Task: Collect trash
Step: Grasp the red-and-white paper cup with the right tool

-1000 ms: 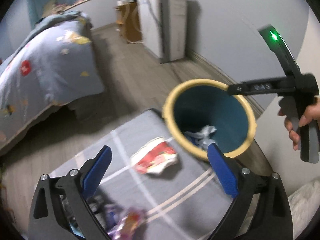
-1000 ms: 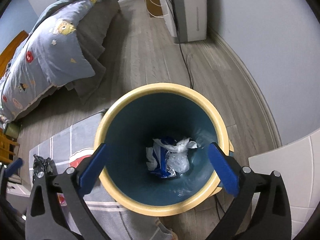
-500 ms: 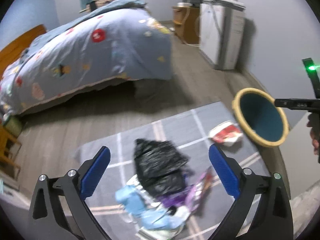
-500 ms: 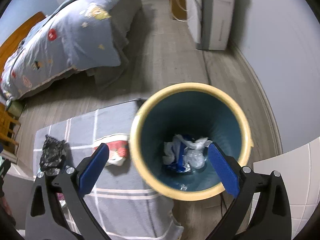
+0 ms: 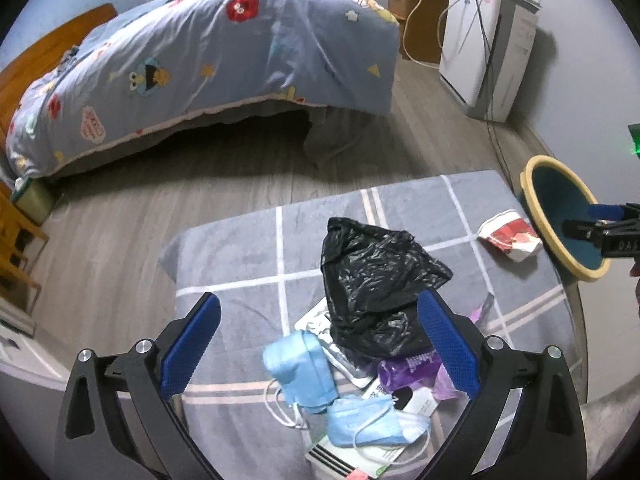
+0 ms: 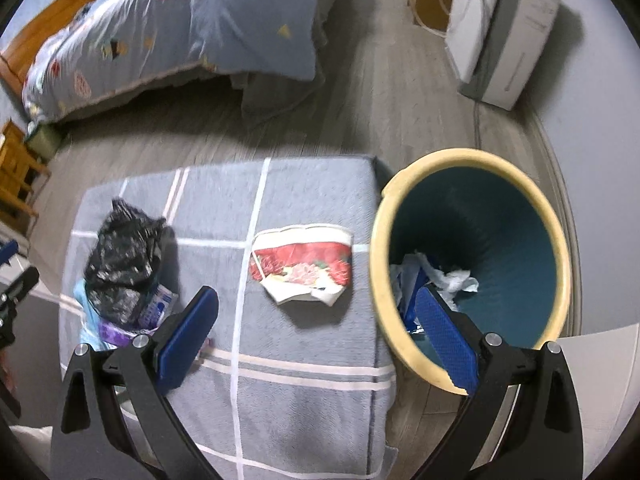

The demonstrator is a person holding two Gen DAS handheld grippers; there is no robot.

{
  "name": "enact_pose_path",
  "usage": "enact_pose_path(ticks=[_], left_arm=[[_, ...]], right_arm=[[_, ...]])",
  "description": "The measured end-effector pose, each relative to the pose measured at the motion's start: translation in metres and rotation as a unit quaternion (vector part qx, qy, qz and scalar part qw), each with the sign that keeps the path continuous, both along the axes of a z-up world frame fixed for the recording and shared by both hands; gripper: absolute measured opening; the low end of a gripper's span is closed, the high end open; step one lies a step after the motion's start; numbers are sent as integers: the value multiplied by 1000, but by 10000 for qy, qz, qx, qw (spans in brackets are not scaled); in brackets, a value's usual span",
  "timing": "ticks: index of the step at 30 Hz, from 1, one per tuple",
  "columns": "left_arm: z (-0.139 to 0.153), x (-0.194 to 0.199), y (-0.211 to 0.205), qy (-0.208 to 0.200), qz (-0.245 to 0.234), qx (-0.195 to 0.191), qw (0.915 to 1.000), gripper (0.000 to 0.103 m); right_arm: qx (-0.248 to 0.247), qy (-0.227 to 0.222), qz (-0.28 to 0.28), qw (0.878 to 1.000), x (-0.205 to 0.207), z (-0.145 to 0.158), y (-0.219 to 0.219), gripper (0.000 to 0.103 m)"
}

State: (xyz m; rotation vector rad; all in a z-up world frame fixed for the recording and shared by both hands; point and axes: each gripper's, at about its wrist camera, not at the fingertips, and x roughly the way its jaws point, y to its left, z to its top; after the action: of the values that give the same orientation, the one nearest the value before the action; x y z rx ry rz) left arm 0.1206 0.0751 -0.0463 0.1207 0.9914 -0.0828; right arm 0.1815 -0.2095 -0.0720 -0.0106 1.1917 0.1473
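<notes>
A pile of trash lies on a grey checked cushion [image 5: 248, 248]: a black plastic bag [image 5: 372, 276], blue face masks [image 5: 304, 368] and a purple wrapper [image 5: 412, 368]. My left gripper [image 5: 320, 348] is open and empty above the pile. A crushed red and white paper cup [image 6: 304, 264] lies on the cushion near the bin; it also shows in the left wrist view [image 5: 510, 234]. The yellow-rimmed teal bin [image 6: 476, 168] holds crumpled paper. My right gripper [image 6: 316, 336] is open and empty, above the cup and the bin's edge.
A bed with a blue patterned quilt [image 5: 208, 48] stands behind. A white appliance [image 5: 488, 40] with cables stands by the wall. Wooden furniture [image 5: 16, 240] is at the left. Grey wood floor [image 5: 160, 200] surrounds the cushion.
My left gripper has swung left, from the bin and cup to the trash pile. My right gripper has moved left, from straight over the bin to over the cushion's edge.
</notes>
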Motion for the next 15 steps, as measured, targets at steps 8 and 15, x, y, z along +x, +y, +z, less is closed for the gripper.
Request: enact_pose_path(ticks=[8,15], left_arm=[[-28,20,-5,233,-144,155,9995,98],[-38,36,-8,336,-214,96,9992,98]], right_arm=[[-58,324,153,9993,20,-32,23,97],[-373,545,378,9971,35,-56,35,97]])
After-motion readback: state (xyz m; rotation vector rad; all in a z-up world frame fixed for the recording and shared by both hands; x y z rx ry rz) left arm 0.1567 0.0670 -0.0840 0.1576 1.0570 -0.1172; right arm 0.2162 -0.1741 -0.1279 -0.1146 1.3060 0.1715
